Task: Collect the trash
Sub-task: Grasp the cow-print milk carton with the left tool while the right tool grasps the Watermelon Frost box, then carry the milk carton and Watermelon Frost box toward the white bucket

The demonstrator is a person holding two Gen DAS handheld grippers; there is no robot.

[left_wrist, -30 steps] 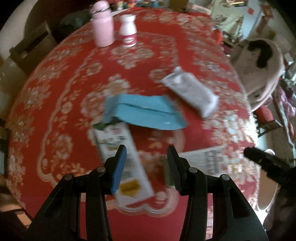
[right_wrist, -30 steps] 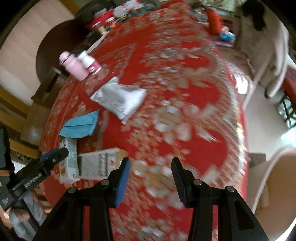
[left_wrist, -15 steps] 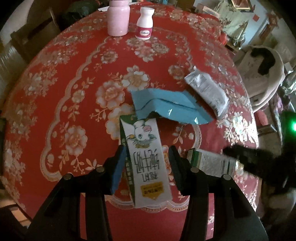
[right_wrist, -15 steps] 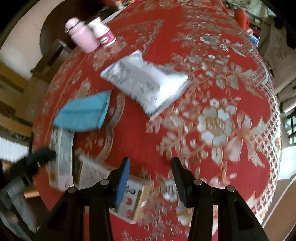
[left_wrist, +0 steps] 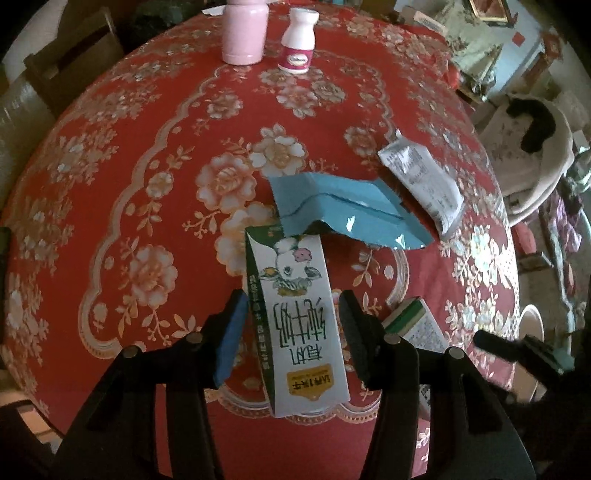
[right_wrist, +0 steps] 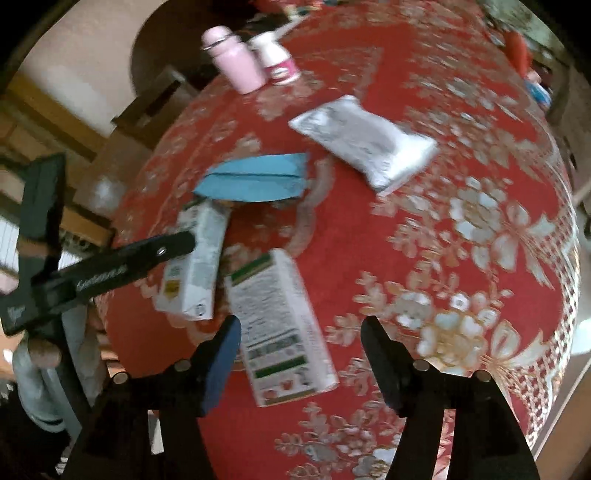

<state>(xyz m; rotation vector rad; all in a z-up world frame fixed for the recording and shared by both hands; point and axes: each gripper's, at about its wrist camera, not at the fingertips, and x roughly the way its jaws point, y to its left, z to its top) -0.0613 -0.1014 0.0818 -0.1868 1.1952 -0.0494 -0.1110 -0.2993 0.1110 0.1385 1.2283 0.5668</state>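
Note:
A cow-printed milk carton (left_wrist: 295,314) lies flat on the red floral tablecloth (left_wrist: 147,166), between the fingers of my left gripper (left_wrist: 291,299). Its jaws are opening and the pads stand just off the carton's sides. A second carton (right_wrist: 280,325) lies label up between the fingers of my right gripper (right_wrist: 301,325), closer to the left pad. Those jaws are opening too, with no pad touching. Beyond the cartons lie a blue wrapper (left_wrist: 343,210) and a silver packet (left_wrist: 424,181). The first carton (right_wrist: 195,266) also shows in the right wrist view under a left finger (right_wrist: 147,254).
A pink bottle (left_wrist: 243,29) and a small white bottle (left_wrist: 297,40) stand at the table's far side. A chair draped in pale cloth (left_wrist: 528,147) stands off to the right. The table's near edge runs just below both cartons.
The left gripper came down over the cow carton, which now lies between its fingers. The right gripper swung left onto the second carton and its jaws spread wider.

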